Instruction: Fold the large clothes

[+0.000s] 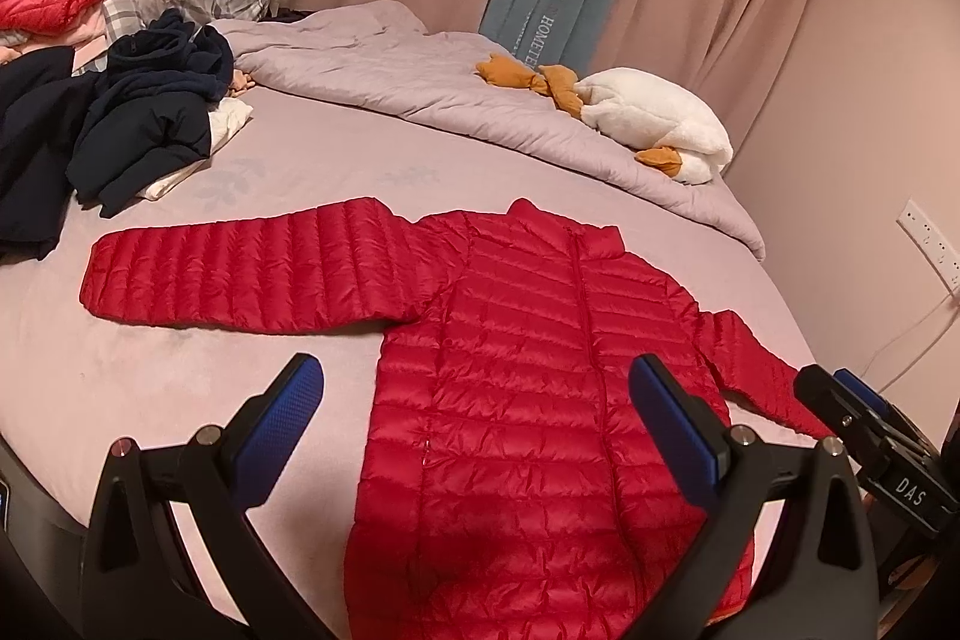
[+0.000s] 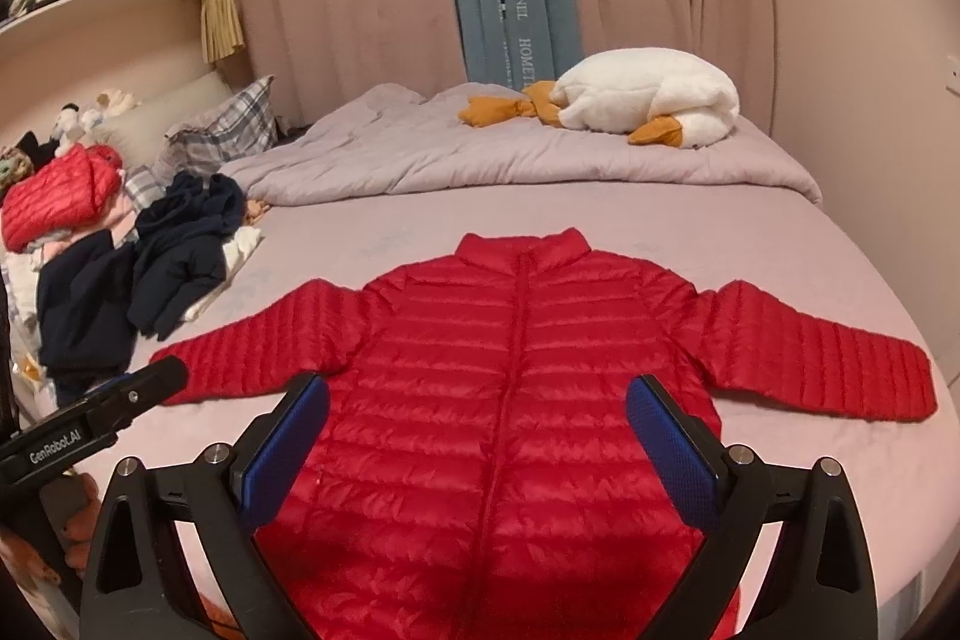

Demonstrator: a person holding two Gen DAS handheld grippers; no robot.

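Both gripper (image 1: 477, 418) (image 2: 477, 427) agape above flat jacket (image 2: 528, 370).

jacket (image 2: 510, 400) hem cut off below

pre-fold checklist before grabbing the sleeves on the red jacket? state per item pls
1. Red jacket spread flat, front up, zip closed: ok.
2. Both sleeves out to the sides, not tucked under: ok.
3. Left gripper open and empty: ok.
4. Right gripper open and empty: ok.
5. Bed around the jacket free for the fold; dark clothes pile lies apart from the sleeve: ok.
6. Hem lying straight: cannot tell, hidden at the bottom edge of both views.
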